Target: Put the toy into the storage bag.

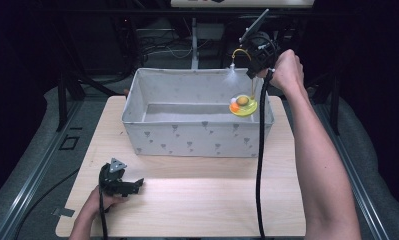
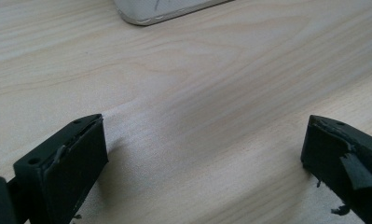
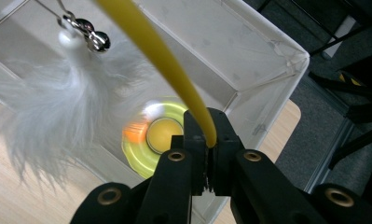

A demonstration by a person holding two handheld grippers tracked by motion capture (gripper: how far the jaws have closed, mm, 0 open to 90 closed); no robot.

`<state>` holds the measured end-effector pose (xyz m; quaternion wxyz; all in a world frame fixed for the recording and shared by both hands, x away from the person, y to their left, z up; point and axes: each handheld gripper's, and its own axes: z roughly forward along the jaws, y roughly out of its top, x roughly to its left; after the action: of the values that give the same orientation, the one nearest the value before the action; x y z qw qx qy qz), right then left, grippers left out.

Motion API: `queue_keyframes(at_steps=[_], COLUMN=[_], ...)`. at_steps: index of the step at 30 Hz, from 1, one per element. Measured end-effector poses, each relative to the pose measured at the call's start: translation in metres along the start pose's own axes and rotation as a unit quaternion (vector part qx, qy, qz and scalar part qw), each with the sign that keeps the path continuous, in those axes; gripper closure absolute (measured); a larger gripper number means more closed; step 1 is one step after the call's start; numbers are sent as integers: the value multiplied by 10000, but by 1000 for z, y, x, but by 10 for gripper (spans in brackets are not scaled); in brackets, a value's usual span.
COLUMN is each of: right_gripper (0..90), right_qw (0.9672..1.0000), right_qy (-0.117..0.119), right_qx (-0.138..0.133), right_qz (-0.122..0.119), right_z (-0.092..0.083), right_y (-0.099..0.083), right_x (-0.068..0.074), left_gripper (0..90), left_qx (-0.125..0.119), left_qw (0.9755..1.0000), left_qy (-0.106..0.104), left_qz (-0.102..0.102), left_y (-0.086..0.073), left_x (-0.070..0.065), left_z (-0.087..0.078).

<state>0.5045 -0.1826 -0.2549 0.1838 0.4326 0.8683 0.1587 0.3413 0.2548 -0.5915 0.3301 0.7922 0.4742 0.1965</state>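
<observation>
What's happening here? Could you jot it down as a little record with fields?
Right gripper: fingers shut on the yellow wand of a cat toy, held over the fabric bin
Toy: round yellow-green base, white feather and small bells dangling
Left gripper: fingers open, nothing between them, low over the wooden table
Bin: white, patterned, open on top
</observation>
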Motion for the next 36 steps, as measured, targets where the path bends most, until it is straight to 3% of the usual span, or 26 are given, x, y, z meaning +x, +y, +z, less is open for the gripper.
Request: queue_keyframes(at_steps=[21,36], right_gripper=[885,885], right_qw=[9998,9982], right_qy=[65,378], right_qx=[199,468], right_qz=[-28,72], right_z=[37,75], right_y=[-20,-50], right_x=[-5,-2], left_gripper=[2,2], left_qx=[-1,6], left_qw=[10000,10000], left_qy=[1,2], left_qz=[1,3], left_y=[0,0], left_x=[0,0], left_z=[0,0])
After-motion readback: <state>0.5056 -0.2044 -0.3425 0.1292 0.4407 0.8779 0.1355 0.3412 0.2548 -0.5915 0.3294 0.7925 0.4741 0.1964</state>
